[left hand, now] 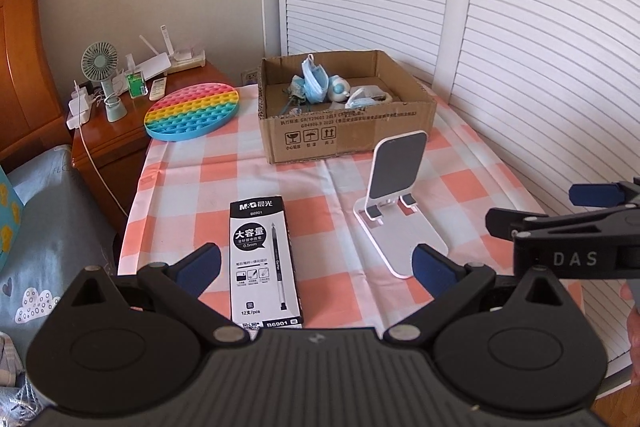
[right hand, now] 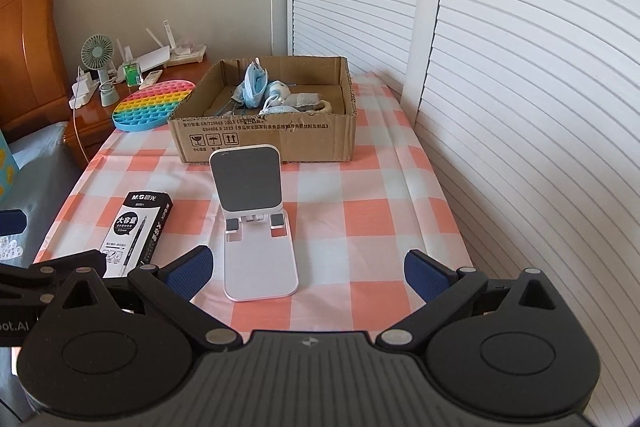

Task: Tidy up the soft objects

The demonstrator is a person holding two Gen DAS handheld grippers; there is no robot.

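Two grippers: the left gripper and the right gripper both hang over the near edge of the table, jaws spread wide, nothing between the blue pads.
Soft things boxed: crumpled blue face masks and other small soft pieces lie inside the open brown cardboard box at the far edge of the pink-and-white checked tablecloth.
Soft thing left out: the round rainbow silicone bubble mat lies flat at the far-left corner, overhanging the edge, just left of the box.
Key relation: mat lies ahead and to the left of both grippers; left gripper judged nearer.
Obstacles: black M&G pen carton, long axis near-to-far, under the left gripper's line; white folding phone stand before the right.
Judgement: the mat is likely next.
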